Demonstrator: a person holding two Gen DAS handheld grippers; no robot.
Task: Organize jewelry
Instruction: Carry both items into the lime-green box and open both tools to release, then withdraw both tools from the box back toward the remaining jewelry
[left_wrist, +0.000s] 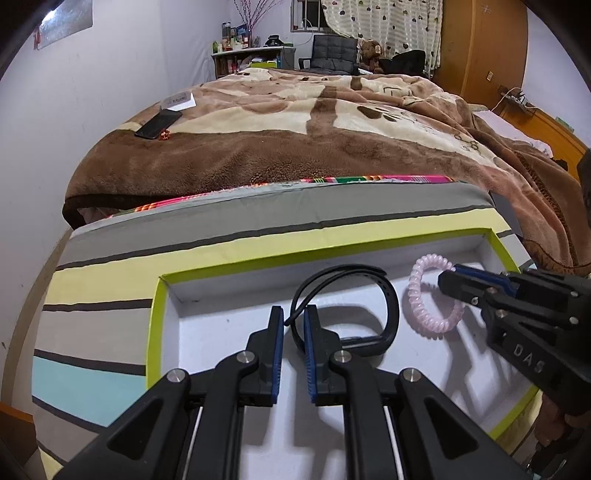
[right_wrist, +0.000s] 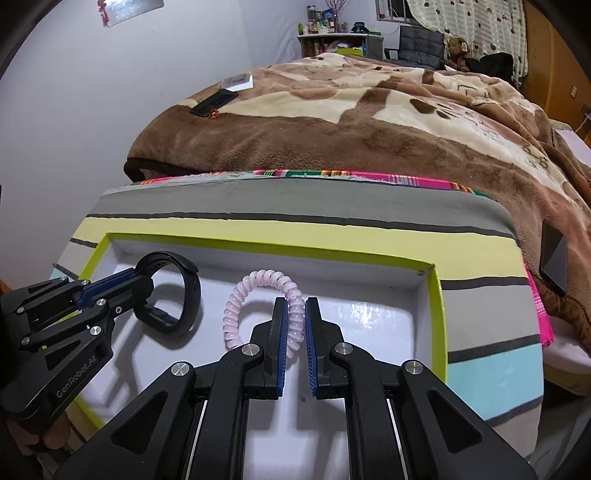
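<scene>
A black wristband (left_wrist: 384, 306) is pinched by the left gripper (left_wrist: 294, 325), a pink coil bracelet (right_wrist: 258, 295) by the right gripper (right_wrist: 295, 314), both lowered inside the white tray (right_wrist: 388, 321) for sorted placement.

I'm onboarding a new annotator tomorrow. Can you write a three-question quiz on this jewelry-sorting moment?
1. True or false: the pink spiral coil bracelet is pinched between the right gripper fingers.
2. Which item is the left gripper shut on? A) a phone B) the black rubber wristband C) a gold necklace
3. Fill in: both items hang over the white tray with a ____ rim.

Key
1. True.
2. B; the wristband's thin strap runs between the pads, as the right wrist view confirms.
3. Lime-green.
</scene>
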